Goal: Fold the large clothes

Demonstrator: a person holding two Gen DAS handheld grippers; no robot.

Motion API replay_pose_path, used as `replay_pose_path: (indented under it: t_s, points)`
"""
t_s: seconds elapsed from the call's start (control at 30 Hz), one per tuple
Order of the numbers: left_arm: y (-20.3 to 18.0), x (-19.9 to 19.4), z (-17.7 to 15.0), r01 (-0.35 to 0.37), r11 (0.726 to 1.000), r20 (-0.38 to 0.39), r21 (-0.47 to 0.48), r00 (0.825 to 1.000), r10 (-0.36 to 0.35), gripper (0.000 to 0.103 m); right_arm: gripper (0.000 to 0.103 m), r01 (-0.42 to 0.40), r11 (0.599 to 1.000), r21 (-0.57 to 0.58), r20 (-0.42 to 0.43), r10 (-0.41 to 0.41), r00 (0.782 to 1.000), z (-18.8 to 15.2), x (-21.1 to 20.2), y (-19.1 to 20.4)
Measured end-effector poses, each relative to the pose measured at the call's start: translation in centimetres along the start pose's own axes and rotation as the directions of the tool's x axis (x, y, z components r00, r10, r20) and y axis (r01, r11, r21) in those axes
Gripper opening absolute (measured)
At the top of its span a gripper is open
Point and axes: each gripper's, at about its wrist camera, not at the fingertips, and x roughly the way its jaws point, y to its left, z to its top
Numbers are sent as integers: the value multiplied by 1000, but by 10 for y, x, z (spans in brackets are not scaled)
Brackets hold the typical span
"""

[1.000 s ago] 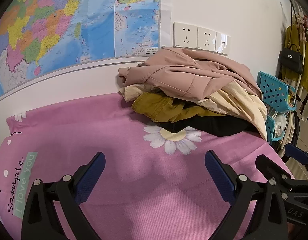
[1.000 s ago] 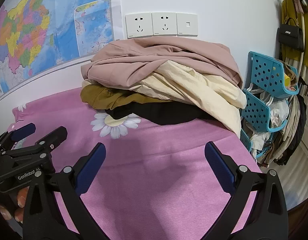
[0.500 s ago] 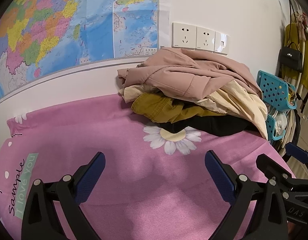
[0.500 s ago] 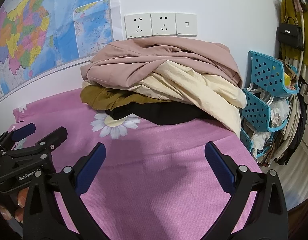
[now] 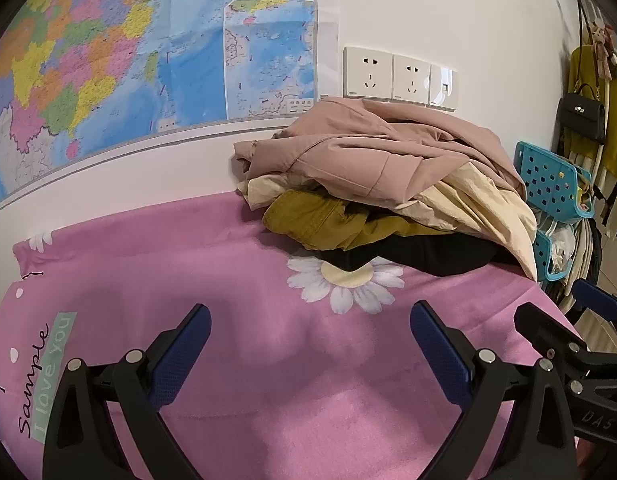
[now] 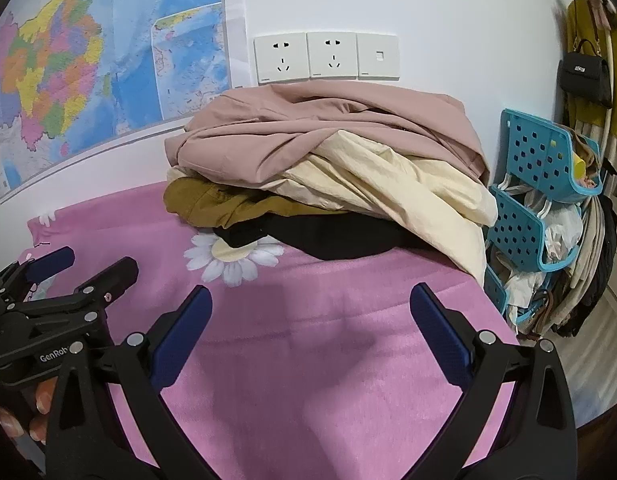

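A heap of clothes lies at the back of the pink bedsheet [image 5: 188, 264] against the wall: a dusty-pink garment [image 5: 368, 152] [image 6: 308, 136] on top, a cream one [image 5: 480, 204] [image 6: 388, 188], a mustard one [image 5: 316, 220] [image 6: 212, 200] and a black one [image 5: 428, 252] [image 6: 336, 236] beneath. My left gripper [image 5: 310, 340] is open and empty above the sheet, short of the heap. My right gripper [image 6: 310, 320] is open and empty, also short of the heap. Each gripper shows at the other view's edge, the right one [image 5: 564, 320] and the left one [image 6: 80, 272].
A map [image 5: 108, 60] and wall sockets [image 6: 324, 56] are on the wall behind the heap. A blue perforated rack [image 6: 536, 184] with items stands right of the bed. A black handbag [image 6: 584, 76] and hanging clothes are at the far right. The sheet's right edge drops to the floor.
Both views have shifted very slightly; the grippers stay open and hover in almost the same place. The clothes have not moved.
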Motion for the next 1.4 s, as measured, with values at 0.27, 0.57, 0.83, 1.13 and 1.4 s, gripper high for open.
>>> replay_pose_path:
  t_s: [0.27,0.57,0.83,1.13,1.4]
  points:
    - [0,2,1,8,1000,-4,-5,1000,-8,96,97,-3,1000,-3,-1,3,1000,1,2,-1]
    - [-1,6,6,25,1000,6,-7,1000,-25,96,97,3,1000,-12,4,-3,1000,3,6,-2]
    - [1,8,7,32,999,13,-16,999,-32,96,97,-6,1000,-21,-2,6,1000,6,10,-1]
    - [3,34,22,46,999,-53,2,998,-46,96,97,-74,988,-137,58,83,995,47,23,-5]
    - [11,79,62,118,991,-77,-69,989,-123,96,96,-86,958,-273,63,107,992,129,79,-1]
